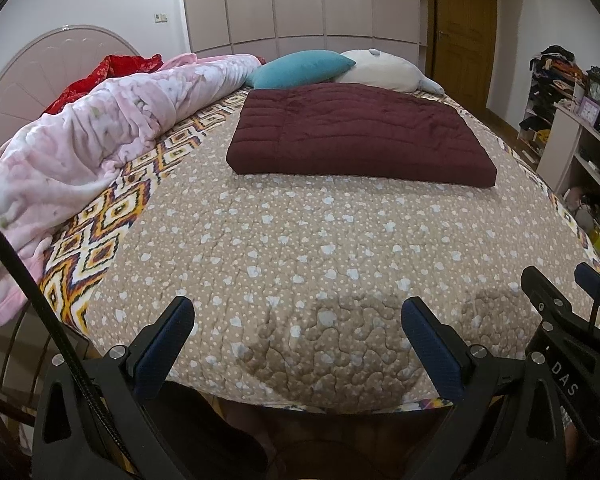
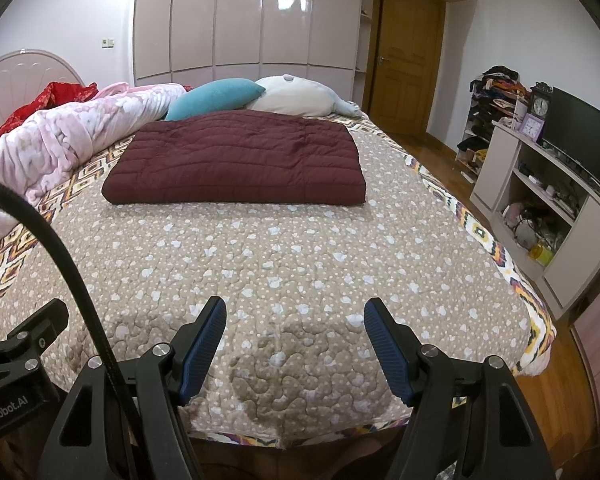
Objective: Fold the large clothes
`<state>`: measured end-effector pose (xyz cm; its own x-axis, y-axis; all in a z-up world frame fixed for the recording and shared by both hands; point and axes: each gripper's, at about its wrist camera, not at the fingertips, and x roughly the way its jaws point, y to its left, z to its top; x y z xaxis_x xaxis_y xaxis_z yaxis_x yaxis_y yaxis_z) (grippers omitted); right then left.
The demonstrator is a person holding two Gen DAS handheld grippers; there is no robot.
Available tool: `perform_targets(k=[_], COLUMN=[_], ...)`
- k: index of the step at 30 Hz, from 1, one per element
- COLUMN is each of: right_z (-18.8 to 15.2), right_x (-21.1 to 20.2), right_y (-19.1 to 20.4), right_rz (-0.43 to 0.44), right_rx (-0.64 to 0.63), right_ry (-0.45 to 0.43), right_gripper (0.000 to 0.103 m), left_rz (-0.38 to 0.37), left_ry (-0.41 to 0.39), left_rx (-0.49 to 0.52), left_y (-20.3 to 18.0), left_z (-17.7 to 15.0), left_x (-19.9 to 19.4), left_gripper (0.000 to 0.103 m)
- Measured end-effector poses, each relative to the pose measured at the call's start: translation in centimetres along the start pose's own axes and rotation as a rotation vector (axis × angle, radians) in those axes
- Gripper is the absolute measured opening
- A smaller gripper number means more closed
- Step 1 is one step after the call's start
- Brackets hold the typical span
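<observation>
Both sets of jaws stand wide apart and hold nothing: the left gripper (image 1: 298,320) and right gripper (image 2: 295,322) hover side by side over the near edge of the bed (image 2: 300,264), well short of the work. The maroon jacket (image 2: 236,164) lies further up the quilt as a neat, flat rectangle, apparently already folded, just before the pillows (image 2: 216,98).

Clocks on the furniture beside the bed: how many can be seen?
2. A dark ornate clock stands on the cabinet top beside the television; a small purple clock stands just in front of it, lower. Others may be hidden among the shelf clutter.
</observation>
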<state>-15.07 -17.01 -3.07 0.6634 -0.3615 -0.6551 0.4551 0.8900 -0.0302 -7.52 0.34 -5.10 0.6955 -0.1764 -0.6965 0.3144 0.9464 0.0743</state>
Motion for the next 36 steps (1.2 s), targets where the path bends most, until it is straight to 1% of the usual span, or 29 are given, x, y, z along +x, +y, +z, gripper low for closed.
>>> perform_targets(k=[36], right_z=[-0.09], right_x=[0.18], right_y=[-0.05], right_rz=[0.000], right_rx=[-0.003], right_ry=[0.004], right_gripper=[0.075], left_rz=[-0.002], left_ry=[0.005], left_rx=[0.002], left_y=[0.17], left_z=[-0.17], left_x=[0.37], left_gripper=[0.103])
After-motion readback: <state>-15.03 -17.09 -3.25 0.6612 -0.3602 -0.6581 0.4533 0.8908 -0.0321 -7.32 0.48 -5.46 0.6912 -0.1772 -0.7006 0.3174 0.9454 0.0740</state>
